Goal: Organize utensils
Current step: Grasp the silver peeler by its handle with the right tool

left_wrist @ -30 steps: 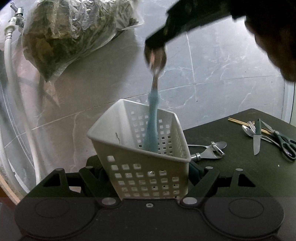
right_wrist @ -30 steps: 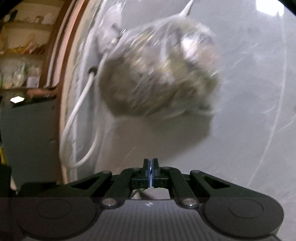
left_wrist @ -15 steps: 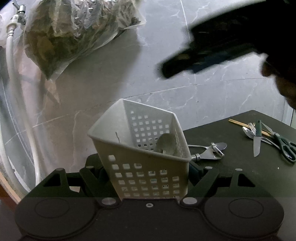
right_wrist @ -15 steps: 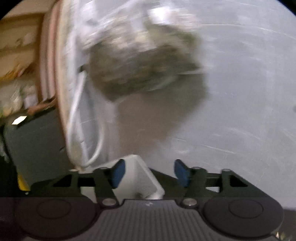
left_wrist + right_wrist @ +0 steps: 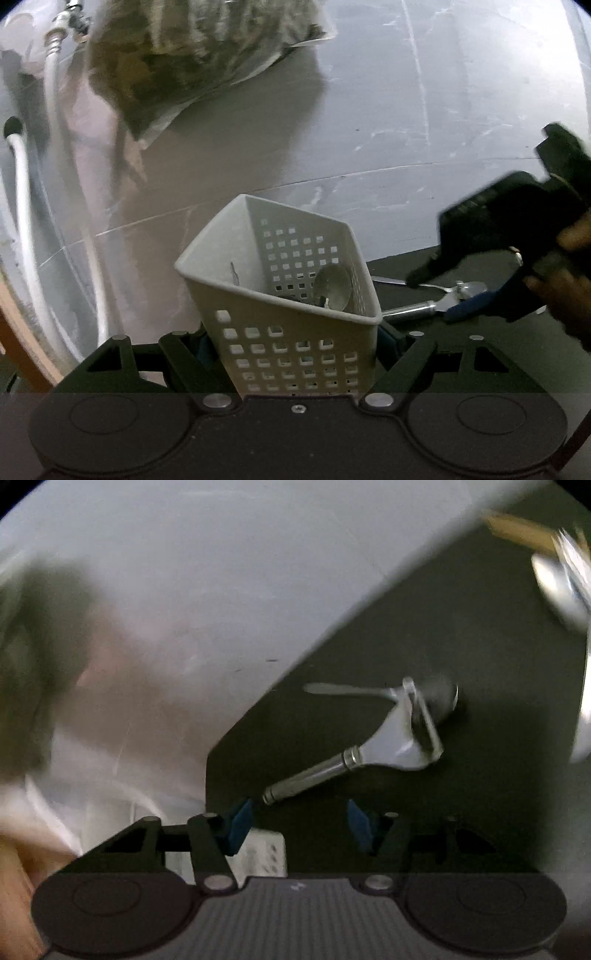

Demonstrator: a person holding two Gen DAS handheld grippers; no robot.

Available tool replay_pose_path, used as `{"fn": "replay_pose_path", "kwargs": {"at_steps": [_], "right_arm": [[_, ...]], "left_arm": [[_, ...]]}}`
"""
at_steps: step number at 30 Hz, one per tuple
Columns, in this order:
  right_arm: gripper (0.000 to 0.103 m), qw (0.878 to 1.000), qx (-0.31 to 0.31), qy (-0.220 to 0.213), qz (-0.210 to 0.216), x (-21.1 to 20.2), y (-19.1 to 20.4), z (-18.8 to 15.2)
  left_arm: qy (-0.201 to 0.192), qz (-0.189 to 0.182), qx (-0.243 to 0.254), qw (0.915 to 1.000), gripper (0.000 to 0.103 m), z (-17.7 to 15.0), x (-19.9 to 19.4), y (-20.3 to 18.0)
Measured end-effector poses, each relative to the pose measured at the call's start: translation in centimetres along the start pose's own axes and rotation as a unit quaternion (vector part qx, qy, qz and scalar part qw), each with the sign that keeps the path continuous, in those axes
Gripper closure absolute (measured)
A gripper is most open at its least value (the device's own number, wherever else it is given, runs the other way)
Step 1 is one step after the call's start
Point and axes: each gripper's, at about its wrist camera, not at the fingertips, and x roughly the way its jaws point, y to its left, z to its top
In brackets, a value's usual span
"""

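My left gripper [image 5: 295, 347] is shut on a white perforated basket [image 5: 291, 332], gripping its lower walls from both sides and holding it tilted. A spoon bowl [image 5: 332, 288] shows inside the basket. A hand holds my right gripper [image 5: 299, 821] low over the dark table [image 5: 406, 627]. Its jaws are closing with nothing between the blue pads [image 5: 240, 819]. Just ahead of them lies a metal peeler [image 5: 369, 753] whose handle end points at the left pad, with a spoon [image 5: 436, 698] under its head. From the left wrist view the right gripper [image 5: 439, 291] hovers over the peeler [image 5: 413, 308].
More utensils [image 5: 561, 579] and wooden chopsticks [image 5: 517, 531] lie blurred at the table's far right. A plastic bag of greens [image 5: 192, 55] hangs on the marble wall, beside a white hose [image 5: 26, 221]. The basket's corner [image 5: 266, 853] sits just below my right gripper's left finger.
The right gripper let the blue-handled spoon drop into the basket, opened, rolled over and swung down to the right over the table. The left gripper and basket stayed put.
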Motion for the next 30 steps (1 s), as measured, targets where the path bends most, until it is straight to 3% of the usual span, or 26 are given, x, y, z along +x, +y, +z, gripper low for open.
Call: {"fn": "replay_pose_path", "kwargs": {"at_steps": [2, 5, 6, 8, 9, 12, 16, 19, 23, 26, 30], "right_arm": [[0.043, 0.998, 0.057, -0.018, -0.022, 0.5, 0.1, 0.8], [0.044, 0.983, 0.15, -0.034, -0.096, 1.8, 0.8, 1.7], [0.049, 0.977, 0.173, -0.033, -0.122, 2.3, 0.9, 2.0], [0.073, 0.965, 0.207, -0.049, -0.15, 2.9, 1.1, 2.2], [0.079, 0.959, 0.225, -0.054, -0.163, 3.1, 1.4, 2.4], [0.08, 0.95, 0.25, -0.061, -0.176, 3.1, 1.6, 2.5], [0.083, 0.952, 0.239, -0.065, -0.179, 2.5, 1.5, 2.2], [0.085, 0.957, 0.213, -0.046, -0.189, 1.6, 1.2, 1.6], [0.084, 0.971, 0.064, 0.014, -0.23, 1.1, 2.4, 1.6], [0.083, 0.962, -0.034, 0.04, -0.267, 2.1, 4.3, 2.3], [0.083, 0.949, -0.112, 0.055, -0.289, 3.3, 6.3, 2.2]], "left_arm": [[0.0, 0.002, -0.002, 1.0, 0.022, -0.2, -0.1, 0.5], [-0.003, 0.0, -0.003, 1.0, 0.022, -0.4, -0.1, 1.3], [-0.004, -0.002, -0.002, 1.0, 0.022, -0.4, -0.1, 1.5], [-0.007, -0.007, 0.0, 1.0, 0.022, -0.5, 0.0, 1.7], [-0.009, -0.009, 0.001, 0.9999, 0.022, -0.5, 0.0, 1.9], [-0.013, -0.017, 0.004, 0.9998, 0.022, -0.7, 0.1, 2.3], [-0.016, -0.029, 0.009, 0.9994, 0.022, -0.8, 0.3, 2.7], [-0.019, -0.035, 0.012, 0.9991, 0.022, -0.9, 0.3, 2.9], [-0.023, -0.043, 0.016, 0.9986, 0.022, -1.1, 0.1, 3.1], [-0.026, -0.05, 0.02, 0.9982, 0.022, -1.1, 0.2, 3.1], [-0.03, -0.057, 0.023, 0.9977, 0.022, -1.2, 0.2, 2.9]]}}
